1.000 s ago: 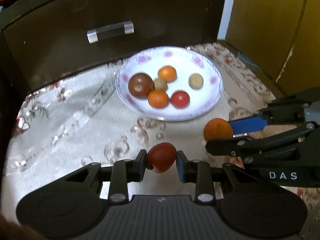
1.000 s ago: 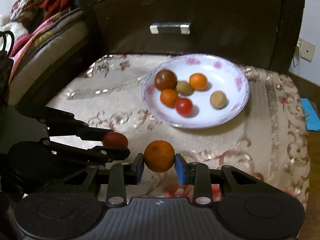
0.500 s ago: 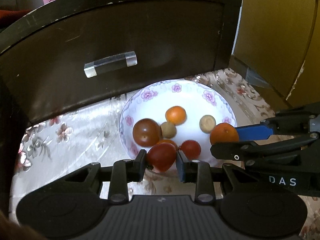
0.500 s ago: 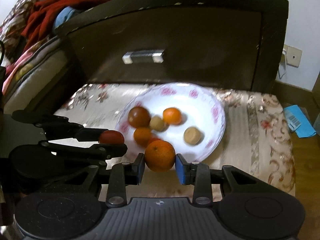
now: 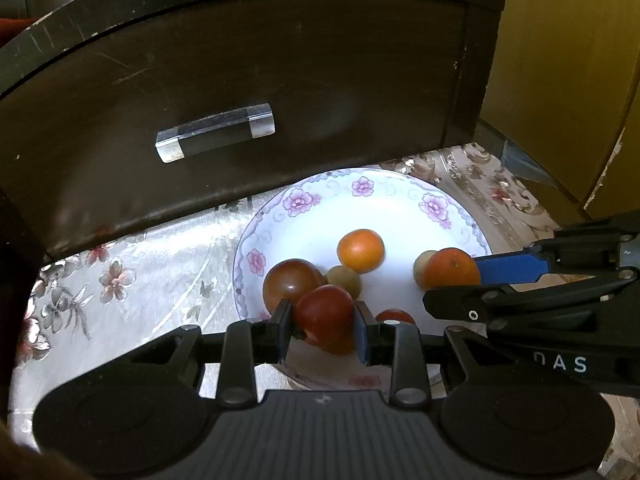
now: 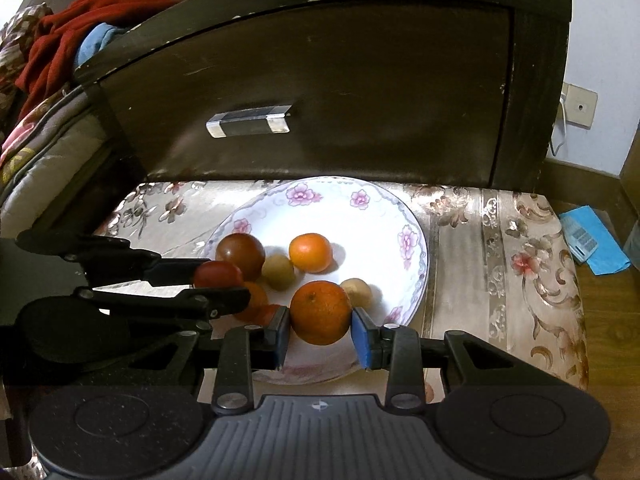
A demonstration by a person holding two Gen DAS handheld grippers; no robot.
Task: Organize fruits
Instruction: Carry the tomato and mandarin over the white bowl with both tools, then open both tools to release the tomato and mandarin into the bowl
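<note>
left tool (image 5: 323, 330) clamped on a dark red tomato (image 5: 324, 314), pads pressed to both its sides, held over the near rim of the white floral plate (image 5: 362, 188). right tool (image 6: 320, 330) clamped likewise on an orange (image 6: 320, 312), also above the near part of the same plate. seen from the left wrist, right tool reaching in from the right edge, blue pad against the orange, just in front of a small tan fruit (image 5: 422, 264). seen from the right wrist, left tool coming in from the left edge with the tomato at its tip.

lying in the plate: a large dark brown-red tomato (image 6: 240, 254), a small greenish-tan fruit (image 6: 279, 272) touching it, a tangerine (image 6: 311, 252) just beyond that, another tan fruit beside the held orange, plus an orange fruit (image 6: 256, 298) and a small red tomato (image 5: 394, 316) mostly hidden behind the tools.

plate resting on a table with a shiny flower-patterned cloth (image 6: 500, 240), close to a dark wooden drawer front (image 6: 320, 92) with a clear bar handle (image 6: 248, 120). red and blue clothing (image 6: 76, 40) piled at upper left, a blue packet (image 6: 592, 244) on the floor at right.
</note>
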